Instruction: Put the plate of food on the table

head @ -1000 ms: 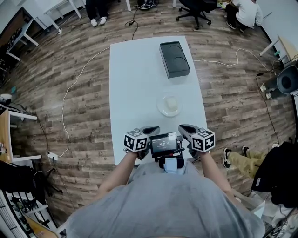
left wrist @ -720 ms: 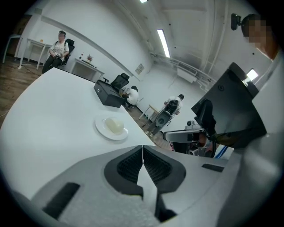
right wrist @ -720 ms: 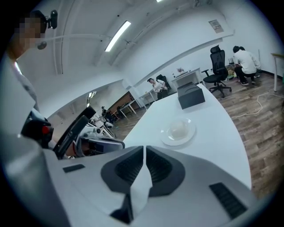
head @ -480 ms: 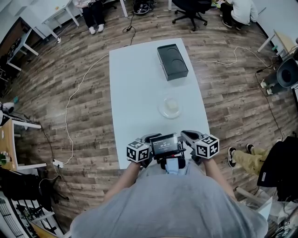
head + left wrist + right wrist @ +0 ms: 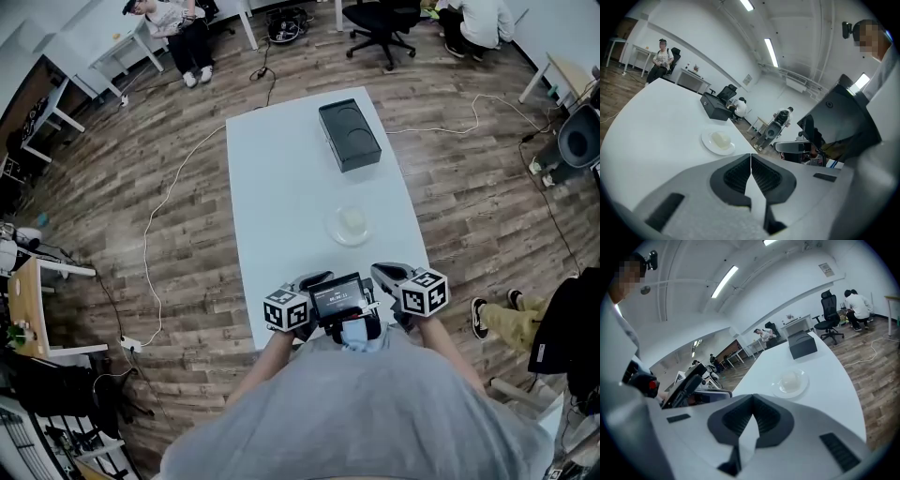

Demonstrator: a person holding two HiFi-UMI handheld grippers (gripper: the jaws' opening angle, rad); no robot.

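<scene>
A clear plate (image 5: 352, 225) with a pale lump of food rests on the white table (image 5: 281, 187), right of its middle. The same plate (image 5: 718, 142) shows ahead in the left gripper view, and the plate (image 5: 790, 382) lies ahead in the right gripper view. My left gripper (image 5: 314, 280) and right gripper (image 5: 380, 272) hover side by side over the table's near edge, close to my chest and well short of the plate. Both are shut with their jaw tips touching and nothing between them, as seen on the left gripper (image 5: 751, 155) and right gripper (image 5: 752, 397).
A black box (image 5: 349, 135) lies at the table's far right end. A small screen device (image 5: 337, 294) hangs on my chest between the grippers. A white cable (image 5: 169, 206) runs over the wood floor at left. People and office chairs (image 5: 380, 19) are beyond the table.
The view has shifted: I stand slightly farther back, so the table and plate sit a little farther off. Both grippers stay shut near my chest at the table's near edge.
</scene>
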